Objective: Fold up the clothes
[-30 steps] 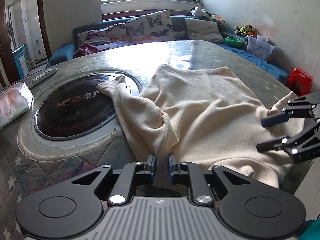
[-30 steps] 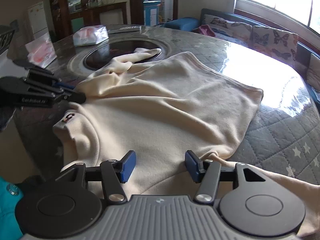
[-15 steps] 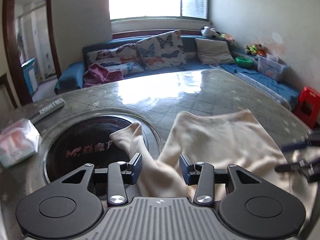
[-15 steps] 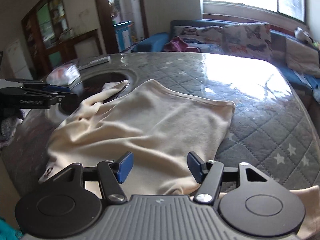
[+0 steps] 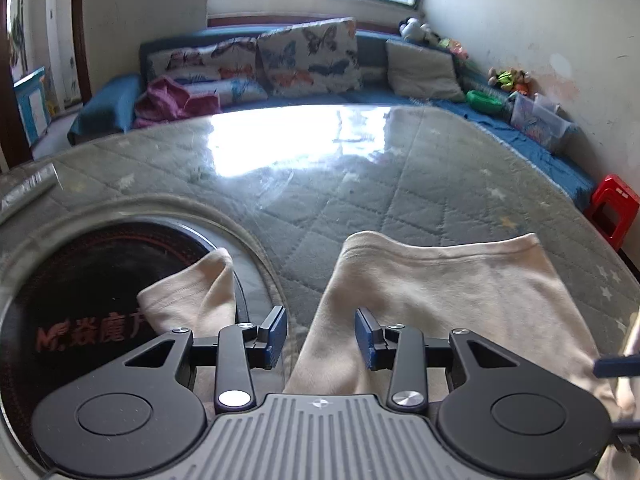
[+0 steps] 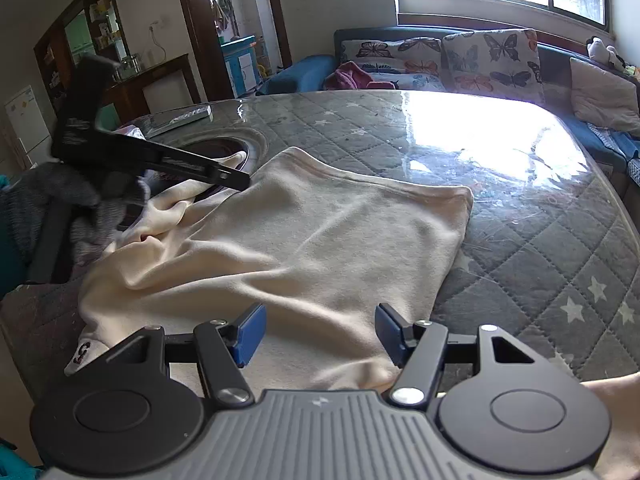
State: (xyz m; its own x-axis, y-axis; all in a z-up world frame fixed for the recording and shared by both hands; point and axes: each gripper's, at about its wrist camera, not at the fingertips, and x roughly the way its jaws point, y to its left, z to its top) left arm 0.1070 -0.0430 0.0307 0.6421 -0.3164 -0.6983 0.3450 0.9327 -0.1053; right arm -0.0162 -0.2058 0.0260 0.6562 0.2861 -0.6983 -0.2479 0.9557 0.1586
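Observation:
A cream sweater (image 6: 320, 248) lies spread on the round quilted table (image 6: 540, 220), hem toward the far side. One sleeve (image 5: 192, 296) lies over the dark cooktop disc (image 5: 80, 280). My left gripper (image 5: 321, 336) is open, jaws apart above the sweater's left edge (image 5: 420, 292); it also shows in the right wrist view (image 6: 236, 176). My right gripper (image 6: 318, 334) is open and empty above the sweater's near right part. A small red logo (image 6: 82, 354) shows on the near-left corner.
A remote (image 6: 180, 118) lies on the far left of the table. A sofa with butterfly cushions (image 5: 304, 60) runs behind the table. A red stool (image 5: 612, 204) and toy bins (image 5: 536, 120) stand at the right wall.
My left gripper was shut on the sweater's near edge; it has opened, let go and moved forward over the sweater. My right gripper stayed open and rose a little.

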